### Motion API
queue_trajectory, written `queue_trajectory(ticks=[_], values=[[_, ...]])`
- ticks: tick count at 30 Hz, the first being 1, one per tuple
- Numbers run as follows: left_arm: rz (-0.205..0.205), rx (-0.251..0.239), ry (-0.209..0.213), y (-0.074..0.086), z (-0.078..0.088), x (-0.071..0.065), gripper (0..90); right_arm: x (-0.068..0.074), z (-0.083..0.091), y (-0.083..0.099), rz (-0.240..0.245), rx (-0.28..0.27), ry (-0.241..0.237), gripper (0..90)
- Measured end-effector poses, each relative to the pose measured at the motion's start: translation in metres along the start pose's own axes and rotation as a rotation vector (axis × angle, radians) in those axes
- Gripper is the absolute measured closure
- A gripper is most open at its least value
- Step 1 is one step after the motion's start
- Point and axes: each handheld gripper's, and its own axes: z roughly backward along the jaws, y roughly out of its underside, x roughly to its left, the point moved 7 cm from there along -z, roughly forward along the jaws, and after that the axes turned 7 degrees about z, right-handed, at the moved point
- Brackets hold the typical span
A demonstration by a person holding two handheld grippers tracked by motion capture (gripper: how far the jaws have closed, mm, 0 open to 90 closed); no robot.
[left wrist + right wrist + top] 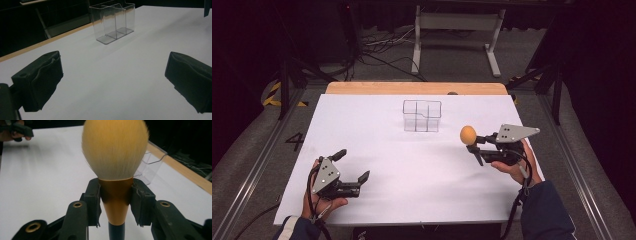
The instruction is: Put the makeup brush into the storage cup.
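A make-up brush with a round, pale orange head (468,135) is held above the white table, right of the middle. My right gripper (477,146) is shut on it. In the right gripper view the pads (93,195) clamp the brush's copper-coloured collar (116,195), and the bristle head (115,147) points away from the camera. A clear, divided acrylic holder (422,116) stands upright at the middle back of the table, apart from the brush. My left gripper (352,165) rests low at the front left, open, with nothing between its fingers (40,80). The holder (113,22) stands well beyond them.
A white sheet (412,170) covers the table, with a wooden strip (412,88) along its far edge. Beyond the table, cables and a white metal frame (457,30) stand on the dark floor. The left hand (16,131) shows at the top left of the right gripper view.
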Motion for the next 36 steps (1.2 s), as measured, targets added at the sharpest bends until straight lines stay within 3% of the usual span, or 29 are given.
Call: queue_trajectory(ticks=[5,10,30,36], values=[[-0.003,-0.002,0.006,0.0,0.001,0.0,2.1,-0.009,0.011,-0.002,-0.044,-0.062,0.048,62.5],[-0.004,-0.01,0.004,-0.001,0.001,0.0,2.1,-0.015,0.017,-0.002,-0.077,-0.087,0.085,62.4],[0.003,-0.013,0.007,-0.001,0.001,0.0,2.1,-0.025,0.023,-0.012,-0.131,-0.174,0.186,62.4],[0.009,-0.009,0.008,-0.001,0.001,0.0,2.2,-0.024,0.017,-0.025,-0.118,-0.187,0.2,62.4]])
